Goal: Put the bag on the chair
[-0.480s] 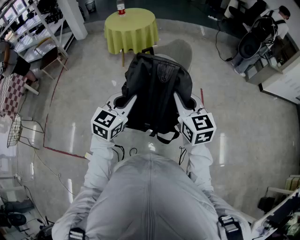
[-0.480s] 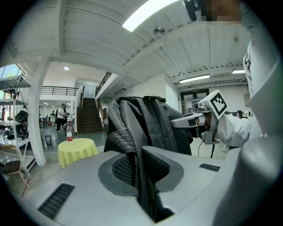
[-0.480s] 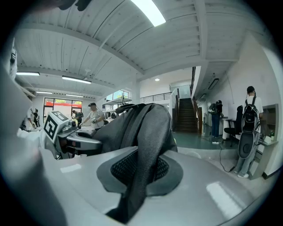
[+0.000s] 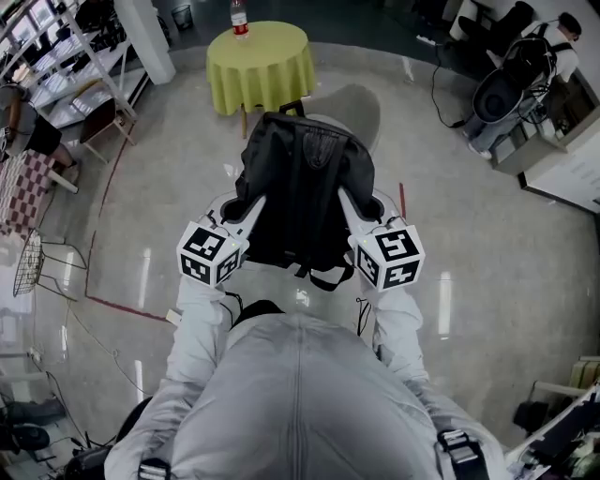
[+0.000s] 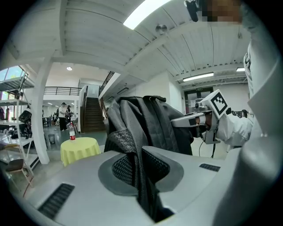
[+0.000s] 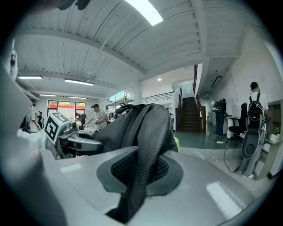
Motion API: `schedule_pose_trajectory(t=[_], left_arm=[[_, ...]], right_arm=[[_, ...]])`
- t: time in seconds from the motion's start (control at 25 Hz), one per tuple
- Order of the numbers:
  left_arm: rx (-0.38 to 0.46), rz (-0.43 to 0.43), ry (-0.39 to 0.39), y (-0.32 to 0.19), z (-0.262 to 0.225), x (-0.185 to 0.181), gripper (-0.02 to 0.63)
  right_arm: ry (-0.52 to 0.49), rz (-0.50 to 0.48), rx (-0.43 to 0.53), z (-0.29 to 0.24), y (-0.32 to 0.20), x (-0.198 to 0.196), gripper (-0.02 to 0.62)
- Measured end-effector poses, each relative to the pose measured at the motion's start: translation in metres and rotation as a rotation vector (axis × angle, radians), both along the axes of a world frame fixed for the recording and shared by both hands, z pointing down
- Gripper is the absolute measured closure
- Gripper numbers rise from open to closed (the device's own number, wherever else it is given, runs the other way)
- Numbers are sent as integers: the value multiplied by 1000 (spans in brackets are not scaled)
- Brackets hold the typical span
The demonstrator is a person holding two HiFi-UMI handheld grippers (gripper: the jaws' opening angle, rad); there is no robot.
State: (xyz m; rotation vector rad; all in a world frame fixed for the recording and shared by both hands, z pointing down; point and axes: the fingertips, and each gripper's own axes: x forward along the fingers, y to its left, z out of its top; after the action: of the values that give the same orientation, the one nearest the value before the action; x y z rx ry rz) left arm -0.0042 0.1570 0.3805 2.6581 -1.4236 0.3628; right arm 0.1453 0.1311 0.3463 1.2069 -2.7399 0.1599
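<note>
The left tongs (image 5: 140, 174) are clamped nearly shut on a strap of the black fabric backpack (image 4: 305, 183), held up between both tongs; the right tongs (image 6: 139, 176) are clamped likewise. Both grips should be kept level while it is lowered. Beyond the tongs, a grey rounded shape (image 4: 361, 103), perhaps the chair, is mostly hidden.

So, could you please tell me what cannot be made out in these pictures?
Head view: the backpack covers most of the grey chair; its legs are hidden.
Head view: the bottle on the yellow table is too small to read.
Right gripper view: the backpack blocks the chair entirely.
</note>
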Motion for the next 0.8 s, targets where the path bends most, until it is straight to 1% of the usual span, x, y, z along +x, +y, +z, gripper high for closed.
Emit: schedule_pose_trajectory(t=[0.16,0.4,0.56,0.8], left_arm=[[9,-22,-7,-8,4,5,569],[-2,-24,10,-33,16,2,569],[-13,-17,24,-72,32,-13,569],[-51,2,52,-157,50,-39,569]], right_arm=[[4,-9,-9,3,-9,4,549],[19,-15,-21,12,-34,1,549],[31,-14,-40,25,-73,-15,549],[36,6,-77,42,-151,-42,549]])
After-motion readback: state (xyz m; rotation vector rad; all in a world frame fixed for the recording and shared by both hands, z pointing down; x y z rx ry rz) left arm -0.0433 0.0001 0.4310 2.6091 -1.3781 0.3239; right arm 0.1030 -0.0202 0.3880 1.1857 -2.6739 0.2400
